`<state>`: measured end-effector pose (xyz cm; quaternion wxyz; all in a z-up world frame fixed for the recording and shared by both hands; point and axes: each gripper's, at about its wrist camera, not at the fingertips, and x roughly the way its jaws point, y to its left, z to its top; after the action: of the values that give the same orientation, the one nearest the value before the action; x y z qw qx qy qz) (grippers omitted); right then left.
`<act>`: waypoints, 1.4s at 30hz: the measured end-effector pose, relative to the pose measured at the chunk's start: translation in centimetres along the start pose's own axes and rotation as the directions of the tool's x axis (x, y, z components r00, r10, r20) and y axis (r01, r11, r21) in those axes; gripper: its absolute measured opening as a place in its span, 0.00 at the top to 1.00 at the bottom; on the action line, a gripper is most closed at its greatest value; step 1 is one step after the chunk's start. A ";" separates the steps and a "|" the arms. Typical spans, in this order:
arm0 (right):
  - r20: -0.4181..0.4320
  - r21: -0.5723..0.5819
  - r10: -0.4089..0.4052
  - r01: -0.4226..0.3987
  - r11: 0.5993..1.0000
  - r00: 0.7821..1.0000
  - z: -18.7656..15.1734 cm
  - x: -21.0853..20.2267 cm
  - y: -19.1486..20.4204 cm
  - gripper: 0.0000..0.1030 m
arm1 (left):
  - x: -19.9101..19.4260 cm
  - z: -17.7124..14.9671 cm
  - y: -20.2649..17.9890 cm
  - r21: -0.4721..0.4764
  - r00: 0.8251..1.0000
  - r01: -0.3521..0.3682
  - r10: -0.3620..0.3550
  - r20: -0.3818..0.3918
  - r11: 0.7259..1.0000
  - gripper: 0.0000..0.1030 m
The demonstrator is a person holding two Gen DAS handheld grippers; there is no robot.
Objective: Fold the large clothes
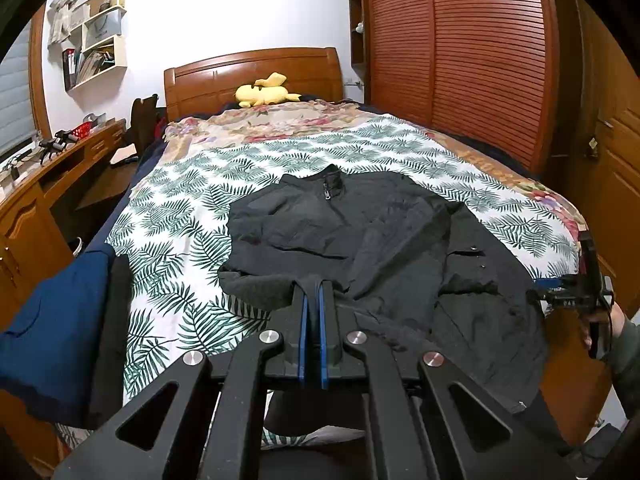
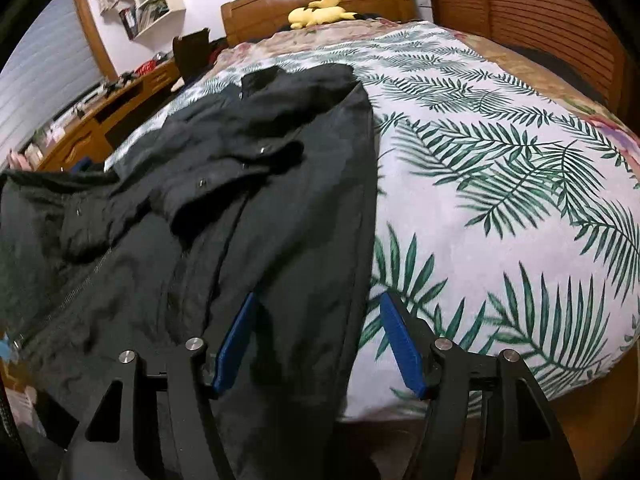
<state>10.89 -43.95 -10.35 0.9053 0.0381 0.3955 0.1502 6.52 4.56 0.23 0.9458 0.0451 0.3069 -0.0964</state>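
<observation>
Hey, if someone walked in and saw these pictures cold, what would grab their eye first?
Probably the dark jacket sprawled across the palm-leaf bedspread, collar toward the wooden headboard. Next, the yellow plush toy lying up by that headboard. Close up, the left tongs pinch the jacket's near edge, while the right tongs stand open over its other side.

Black jacket (image 1: 360, 240), green-leafed white bedspread (image 1: 180, 248), yellow plush toy (image 1: 264, 92), blue-padded fingers (image 2: 396, 340).

Dark jacket (image 1: 360, 240) flat on bed
</observation>
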 end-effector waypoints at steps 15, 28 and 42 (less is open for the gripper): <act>0.275 -0.109 0.235 -0.213 0.971 0.932 7.3 -9.5 1.3 0.96 | -4.9 3.1 0.5 -0.021 0.993 -0.008 0.011 0.122 1.000 0.95; 0.441 -0.223 0.250 -0.165 0.961 0.862 9.2 -19.6 0.6 0.97 | -10.4 5.3 2.8 -0.068 0.974 0.008 0.008 0.228 0.998 0.95; 0.320 -0.028 -0.022 0.032 0.999 0.947 21.9 -7.6 3.5 0.77 | 6.0 10.6 7.4 -0.125 0.999 -0.014 0.018 0.030 0.992 0.92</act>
<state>21.08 -41.79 10.69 0.9598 0.0416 0.2418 0.1361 18.84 9.34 5.43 0.9521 -0.0133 0.2971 -0.0703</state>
